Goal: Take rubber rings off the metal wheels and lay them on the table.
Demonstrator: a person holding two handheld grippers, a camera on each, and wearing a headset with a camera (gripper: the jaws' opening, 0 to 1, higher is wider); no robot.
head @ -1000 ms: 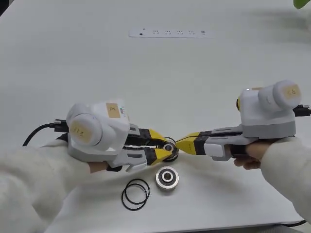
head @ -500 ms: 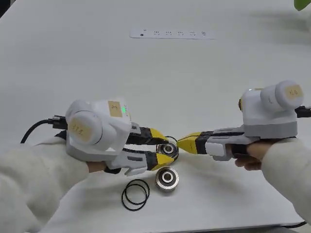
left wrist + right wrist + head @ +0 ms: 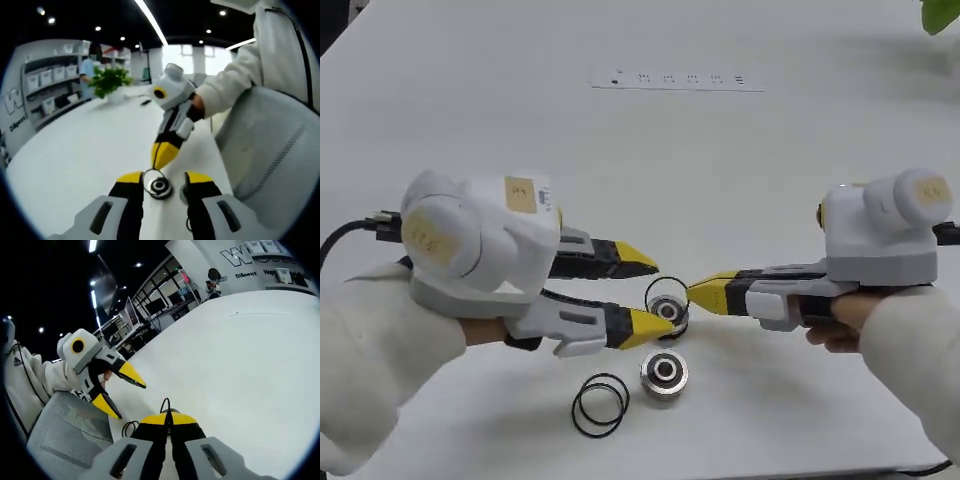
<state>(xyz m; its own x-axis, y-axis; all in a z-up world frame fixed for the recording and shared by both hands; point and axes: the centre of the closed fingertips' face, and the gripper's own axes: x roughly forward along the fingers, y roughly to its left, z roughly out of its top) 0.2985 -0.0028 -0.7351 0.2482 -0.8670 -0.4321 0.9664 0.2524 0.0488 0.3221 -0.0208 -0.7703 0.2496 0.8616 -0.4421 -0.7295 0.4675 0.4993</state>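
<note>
A metal wheel (image 3: 668, 312) lies on the white table (image 3: 620, 160), its black rubber ring (image 3: 664, 288) pulled partly up off it. My right gripper (image 3: 694, 293) comes in from the right and is shut on that ring (image 3: 164, 405), whose thin loop sticks out past the yellow tips. My left gripper (image 3: 648, 292) is open just left of the wheel (image 3: 159, 186), one jaw on each side and not touching it. A second wheel (image 3: 664, 371) lies nearer me. Two loose rubber rings (image 3: 600, 402) lie overlapping beside it.
A white power strip (image 3: 678, 80) lies far back on the table. A green leaf (image 3: 942, 8) shows at the top right corner. A black cable (image 3: 345, 238) trails from my left gripper. The table's front edge (image 3: 720, 470) runs just below the loose rings.
My left gripper has opened, let go of the wheel and drawn back to the left. The right gripper stays at the wheel, holding the ring.
</note>
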